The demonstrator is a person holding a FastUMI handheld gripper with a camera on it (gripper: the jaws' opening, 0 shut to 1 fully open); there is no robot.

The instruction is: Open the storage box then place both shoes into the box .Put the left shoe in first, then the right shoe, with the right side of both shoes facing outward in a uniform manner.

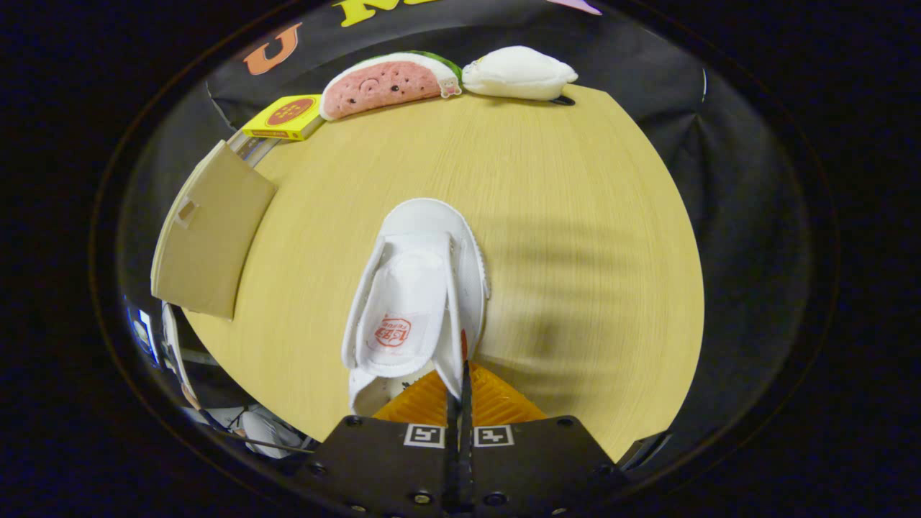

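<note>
Pale wooden tabletop (575, 216) is seen beneath a white shoe (417, 288), which is held just ahead of the gripper (460, 388); its side wall is pinched between the closed fingers. A cardboard box lid (209, 230) is seen nearby, with a watermelon plush (388, 83), white plush (518, 72) and yellow box (284, 119) beyond.

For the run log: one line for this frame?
gripper: jaws shut on white shoe | shoe: over table | box: beside
</note>
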